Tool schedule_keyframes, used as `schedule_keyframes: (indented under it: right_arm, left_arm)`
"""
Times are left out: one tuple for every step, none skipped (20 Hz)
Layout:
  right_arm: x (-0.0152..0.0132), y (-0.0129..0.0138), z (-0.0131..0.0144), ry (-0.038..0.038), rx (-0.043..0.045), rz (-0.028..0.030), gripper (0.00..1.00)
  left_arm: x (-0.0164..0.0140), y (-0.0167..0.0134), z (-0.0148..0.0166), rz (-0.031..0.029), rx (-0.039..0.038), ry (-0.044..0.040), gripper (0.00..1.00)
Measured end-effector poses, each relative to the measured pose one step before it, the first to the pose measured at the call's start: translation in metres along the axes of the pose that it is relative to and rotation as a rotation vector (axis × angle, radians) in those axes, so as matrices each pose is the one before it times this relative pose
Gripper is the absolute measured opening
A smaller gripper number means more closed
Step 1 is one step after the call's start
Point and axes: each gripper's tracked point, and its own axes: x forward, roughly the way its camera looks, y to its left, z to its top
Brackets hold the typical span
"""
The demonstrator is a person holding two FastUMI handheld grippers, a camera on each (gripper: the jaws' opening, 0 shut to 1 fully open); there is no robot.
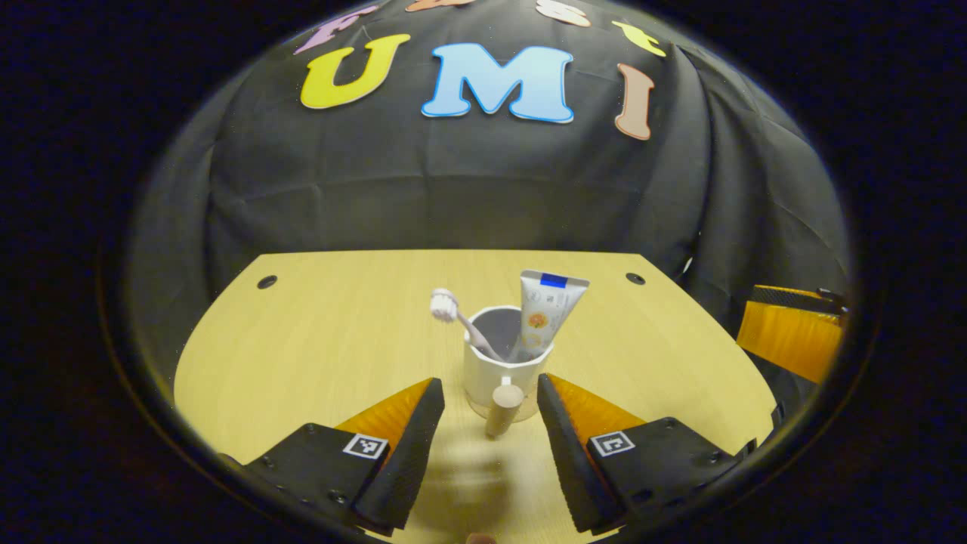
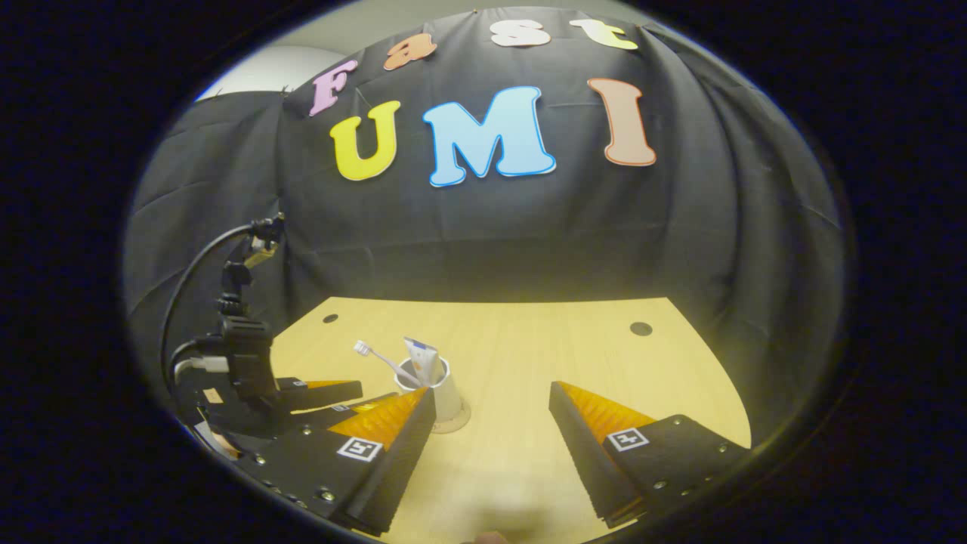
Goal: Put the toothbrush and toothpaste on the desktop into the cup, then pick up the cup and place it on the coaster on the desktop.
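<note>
The cup (image 1: pixel 505 370) stands on the coaster (image 2: pixel 451 418), just ahead of the left gripper (image 1: pixel 491 397), whose fingers are wide and straddle its handle. Toothbrush (image 1: pixel 461 321) and toothpaste (image 1: pixel 545 310) lean inside. The right gripper (image 2: pixel 491 412) is wide, empty, apart.

left gripper view: near cup (image 1: pixel 502 374); right gripper view: farther | shared: cup

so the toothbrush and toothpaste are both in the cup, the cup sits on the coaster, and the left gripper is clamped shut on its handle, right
Not quite. The left gripper is open: in the left gripper view its fingers stand apart on either side of the cup handle without touching it. The rest holds: the toothbrush and toothpaste stand in the cup, and the right gripper view shows the cup on the coaster.
</note>
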Motion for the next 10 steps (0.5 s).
schedule_keyframes:
  right_arm:
    - [0.00916,-0.00662,0.00201,-0.01053,-0.00907,0.00472,0.92]
    - [0.0002,0.0035,0.00345,-0.01283,-0.00745,0.0031,0.92]
    - [-0.00148,0.00385,0.00345,-0.01445,-0.00783,0.00062,0.92]
    - [0.00035,0.0034,0.00349,-0.01094,-0.01251,0.00066,0.92]
    - [-0.00055,0.00373,0.0026,-0.01265,-0.01607,-0.00234,0.92]
    - [-0.00031,0.00275,0.00535,-0.01501,-0.01749,-0.0014,0.92]
    - [-0.00114,0.00259,0.00552,-0.0156,-0.01564,-0.00188,0.92]
    - [-0.0001,0.0018,0.00643,-0.02054,-0.01099,-0.00463,0.92]
    - [-0.00031,0.00107,0.00645,-0.02197,-0.00674,-0.00847,0.92]
    - [0.00018,0.00062,0.00742,-0.02067,-0.00495,-0.00532,0.92]
  left_arm:
    - [-0.00761,0.00466,0.0051,0.0133,-0.0051,-0.02467,0.82]
    - [-0.00705,0.00374,0.00563,0.00646,-0.00598,-0.02489,0.94]
    - [-0.00625,0.00306,0.00677,0.00502,-0.00305,-0.02698,0.91]
    - [-0.0067,0.00127,0.00668,0.0028,0.00184,-0.02608,0.91]
    - [-0.00968,0.00276,0.00971,0.00742,0.00394,-0.02942,0.92]
    - [-0.00773,0.0023,0.01013,0.00248,0.00449,-0.0338,0.97]
    - [-0.00647,0.00202,0.00891,0.0034,0.00426,-0.03111,0.92]
    - [-0.00565,0.00174,0.00885,0.00295,0.00306,-0.02977,0.92]
    - [-0.00402,0.00098,0.00912,0.0028,0.00131,-0.03063,0.92]
    - [-0.00473,0.00058,0.00837,0.00069,0.0003,-0.02701,0.91]
